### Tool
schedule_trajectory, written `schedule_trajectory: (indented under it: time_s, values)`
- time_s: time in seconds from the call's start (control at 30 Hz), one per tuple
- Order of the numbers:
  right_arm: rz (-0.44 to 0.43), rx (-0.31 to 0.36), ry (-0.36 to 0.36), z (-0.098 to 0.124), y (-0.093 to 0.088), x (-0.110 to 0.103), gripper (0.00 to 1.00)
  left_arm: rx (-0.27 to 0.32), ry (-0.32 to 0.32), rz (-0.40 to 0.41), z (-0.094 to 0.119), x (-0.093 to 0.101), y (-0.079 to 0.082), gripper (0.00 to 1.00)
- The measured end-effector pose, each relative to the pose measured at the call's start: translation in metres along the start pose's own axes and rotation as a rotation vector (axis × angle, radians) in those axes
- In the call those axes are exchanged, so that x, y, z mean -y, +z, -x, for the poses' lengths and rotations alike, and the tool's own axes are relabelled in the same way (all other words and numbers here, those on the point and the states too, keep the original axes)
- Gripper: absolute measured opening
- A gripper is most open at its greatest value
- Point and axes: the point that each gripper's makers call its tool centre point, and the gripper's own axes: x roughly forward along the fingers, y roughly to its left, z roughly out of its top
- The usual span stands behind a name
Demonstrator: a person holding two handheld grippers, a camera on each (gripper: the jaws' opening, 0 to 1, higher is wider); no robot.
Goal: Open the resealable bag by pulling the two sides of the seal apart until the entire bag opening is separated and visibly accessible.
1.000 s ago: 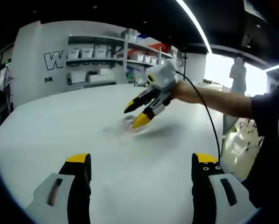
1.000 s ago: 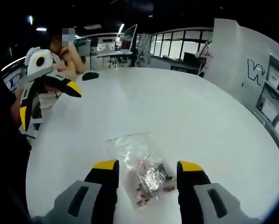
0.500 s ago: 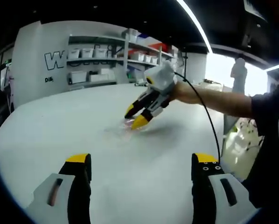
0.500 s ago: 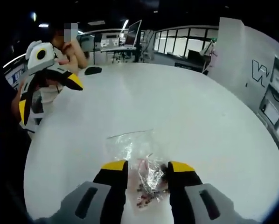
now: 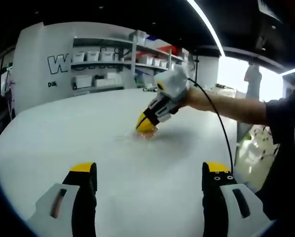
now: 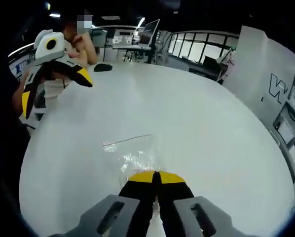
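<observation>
A clear resealable bag (image 6: pixel 132 154) lies flat on the round white table (image 6: pixel 202 128), its seal strip (image 6: pixel 126 141) pointing away from my right gripper (image 6: pixel 156 177). That gripper has its jaws pressed together on the bag's near part, hiding the contents. In the left gripper view the right gripper (image 5: pixel 147 126) points down onto the bag (image 5: pixel 135 135), held by a hand. My left gripper (image 5: pixel 149 169) is wide open above bare table with nothing between its jaws. It hangs in the air, off to the bag's left (image 6: pixel 56 91).
Shelves with white bins (image 5: pixel 100 64) line the far wall. A person (image 5: pixel 252 78) stands by the bright windows. A small black object (image 6: pixel 104 67) rests on the table's far side, with desks and a monitor (image 6: pixel 148 33) beyond. The table edge (image 5: pixel 9 163) curves close by.
My right gripper has come down onto the bag and shut its jaws on it; they were open a second ago. The left gripper has stayed where it was, open.
</observation>
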Motion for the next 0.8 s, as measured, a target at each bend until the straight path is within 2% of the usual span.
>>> schedule_trajectory:
  time_s: [0.27,0.47,0.63,0.8]
  values:
    - [-0.010,0.013,-0.030,0.003,0.001,0.003,0.00,-0.001,0.000,0.000,-0.001,-0.001,0.000,0.87]
    - [-0.060,0.063,-0.073,0.012,0.006,0.009,0.00,-0.001,0.000,0.001,-0.001,-0.002,0.000,0.86]
    - [-0.090,0.083,-0.076,0.014,0.006,0.009,0.00,-0.001,-0.004,0.001,-0.001,0.000,0.001,0.86]
    - [-0.154,0.126,-0.067,0.017,0.008,0.008,0.00,-0.002,-0.003,-0.001,-0.001,0.000,0.001,0.86]
